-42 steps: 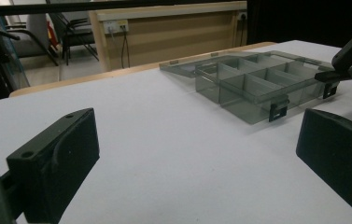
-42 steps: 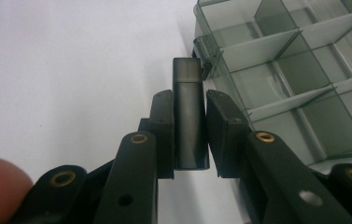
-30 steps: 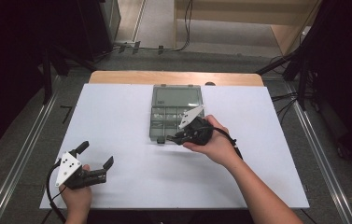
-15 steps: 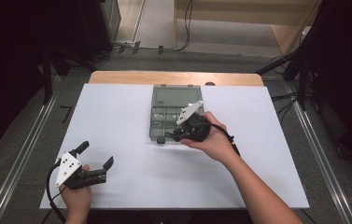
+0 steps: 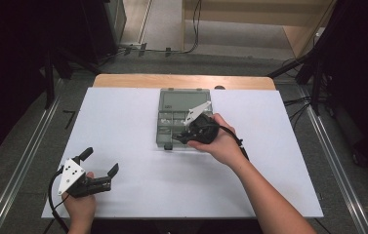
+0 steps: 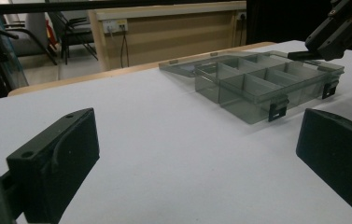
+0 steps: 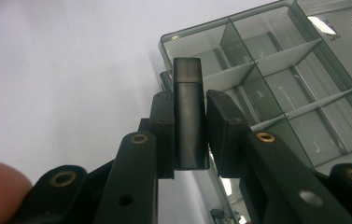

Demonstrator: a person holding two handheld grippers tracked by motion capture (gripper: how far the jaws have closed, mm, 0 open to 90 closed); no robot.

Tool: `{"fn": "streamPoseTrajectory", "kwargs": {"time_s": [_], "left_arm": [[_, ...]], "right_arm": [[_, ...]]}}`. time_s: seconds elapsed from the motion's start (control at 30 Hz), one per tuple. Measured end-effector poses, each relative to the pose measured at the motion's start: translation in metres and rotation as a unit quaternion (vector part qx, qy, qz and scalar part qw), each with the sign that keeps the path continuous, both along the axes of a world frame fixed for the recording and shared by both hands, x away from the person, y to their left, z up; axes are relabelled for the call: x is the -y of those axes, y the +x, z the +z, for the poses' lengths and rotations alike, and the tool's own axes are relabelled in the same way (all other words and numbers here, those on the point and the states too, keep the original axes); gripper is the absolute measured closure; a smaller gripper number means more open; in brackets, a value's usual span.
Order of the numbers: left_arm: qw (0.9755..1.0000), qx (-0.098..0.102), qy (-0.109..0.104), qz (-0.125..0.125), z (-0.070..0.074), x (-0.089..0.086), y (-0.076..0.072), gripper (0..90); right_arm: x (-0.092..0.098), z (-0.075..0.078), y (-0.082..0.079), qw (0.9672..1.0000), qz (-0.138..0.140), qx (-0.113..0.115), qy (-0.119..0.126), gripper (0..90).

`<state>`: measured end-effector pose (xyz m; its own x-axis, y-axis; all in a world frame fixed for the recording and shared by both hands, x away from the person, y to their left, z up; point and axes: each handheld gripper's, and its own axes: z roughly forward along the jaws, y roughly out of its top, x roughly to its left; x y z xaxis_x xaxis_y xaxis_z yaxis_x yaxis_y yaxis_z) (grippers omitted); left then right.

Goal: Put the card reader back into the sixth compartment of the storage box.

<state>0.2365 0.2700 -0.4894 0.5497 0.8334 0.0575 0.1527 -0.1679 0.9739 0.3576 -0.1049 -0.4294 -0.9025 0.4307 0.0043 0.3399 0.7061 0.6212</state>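
1. High view is showing you working over a white bench (image 5: 123, 126), with a smoky clear compartment box (image 5: 174, 105) lying open at the upper middle of the frame, its lid folded flat toward the far edge.
2. Your right claw (image 5: 179, 139) is reaching in from the lower right and hanging over the near edge of that box, by the black latches on its front wall.
3. Right gripper view is showing that claw's jaws pressed in on a small dark block (image 7: 190, 121), a rectangular piece standing lengthwise between them, its top end poking out past the tips.
4. You are holding it low on its sides, which is probably leaving the free end clear to go down into a cell.
5. Behind the block, the dividers (image 7: 276, 79) are splitting the box into cells; whether anything lies in them is hard to tell, beyond a few pale specks.
6. Your left claw (image 5: 98, 161) is sitting at the lower left of the high view, well apart from the box, jaws spread wide and gripping nothing.
7. Left gripper view is looking across bare bench toward the box at the upper right, so that hand is seemingly parked out of the way, ready to steady the box if needed.
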Motion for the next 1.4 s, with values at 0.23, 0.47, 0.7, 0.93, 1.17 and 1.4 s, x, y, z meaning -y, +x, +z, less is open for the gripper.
{"fn": "streamPoseTrajectory", "kwargs": {"time_s": [0.23, 0.47, 0.7, 0.93, 1.17, 1.4], "left_arm": [[1.0000, 0.001, 0.000, -0.001, 0.000, 0.000, 0.000, 0.0], [1.0000, 0.000, -0.001, -0.001, 0.000, 0.000, 0.000, 0.0], [1.0000, 0.000, -0.001, -0.002, 0.000, -0.001, 0.000, 0.0], [1.0000, 0.000, -0.001, -0.002, 0.000, -0.001, 0.000, 0.0], [1.0000, 0.001, -0.001, -0.003, 0.000, -0.001, 0.000, 0.0], [1.0000, 0.000, -0.001, -0.002, 0.000, -0.001, 0.000, 0.0]], "right_arm": [[-0.002, -0.003, 0.005, 0.9999, -0.009, -0.006, 0.000, 71.1], [-0.002, -0.007, 0.010, 0.9997, -0.023, -0.012, -0.001, 71.1], [-0.005, -0.012, 0.018, 0.9985, -0.049, -0.023, -0.003, 71.1], [-0.007, -0.014, 0.022, 0.9969, -0.075, -0.020, -0.014, 70.7], [-0.003, -0.011, 0.022, 0.9943, -0.104, -0.018, 0.013, 49.1], [0.012, -0.006, 0.020, 0.9901, -0.131, -0.014, 0.049, 17.0]]}}
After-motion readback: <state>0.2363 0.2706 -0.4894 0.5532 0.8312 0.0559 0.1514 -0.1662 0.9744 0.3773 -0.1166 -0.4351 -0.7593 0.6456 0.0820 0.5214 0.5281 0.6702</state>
